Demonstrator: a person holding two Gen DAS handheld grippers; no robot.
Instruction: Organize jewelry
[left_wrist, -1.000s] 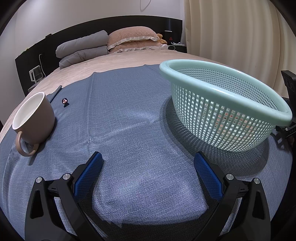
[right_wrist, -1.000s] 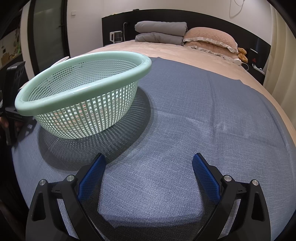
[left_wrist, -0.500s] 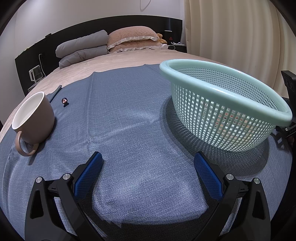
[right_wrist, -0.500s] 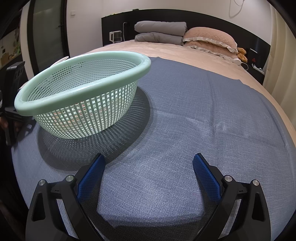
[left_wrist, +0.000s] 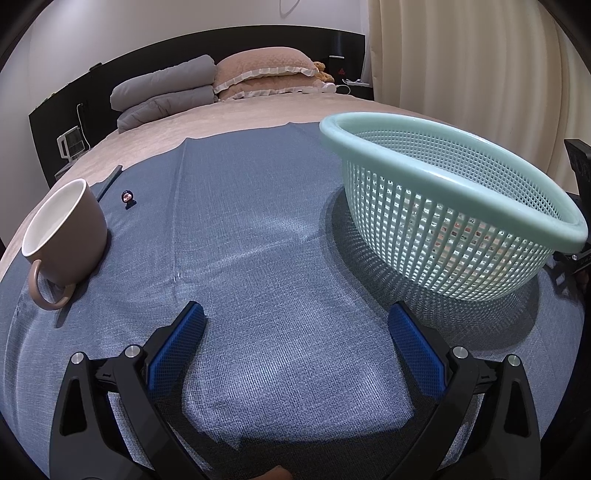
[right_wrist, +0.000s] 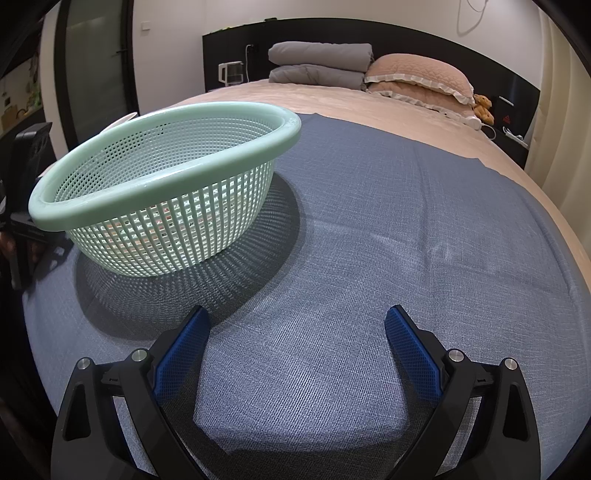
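Left wrist view
Left gripper (left_wrist: 295, 325): its black jaws with blue ribbed pads are standing spread wide over bare cloth, gripping nothing.
Cloth: a blue-grey woven cloth (left_wrist: 258, 229) is lying spread across the beige bed (left_wrist: 236, 114).
Basket: a pale green perforated plastic basket (left_wrist: 443, 206) is sitting on the cloth ahead and to the right, tilting so its rim rises toward the far left; pinkish bits are showing through the mesh at its bottom, too unclear to name.
Mug: a brown ceramic mug with a white inside (left_wrist: 62, 236) is resting on the cloth at the left, tipped, handle toward the camera.
Jewelry: a small dark round piece with a pink spot (left_wrist: 127, 196) is lying on the cloth beyond the mug, well apart from the basket.
Bedhead: folded grey quilts (left_wrist: 162, 92) and a peach frilled pillow (left_wrist: 266, 70) are stacked against the black headboard (left_wrist: 221, 40).

Right wrist view
Right gripper (right_wrist: 295, 325): its blue pads are likewise standing wide apart, empty, above the cloth (right_wrist: 406, 221).
Basket: the green basket (right_wrist: 166, 192) is sitting ahead and to the left, its shadow falling near the left pad.
Bedhead: the quilts (right_wrist: 317, 62) and pillow (right_wrist: 417, 77) are lying at the far end.
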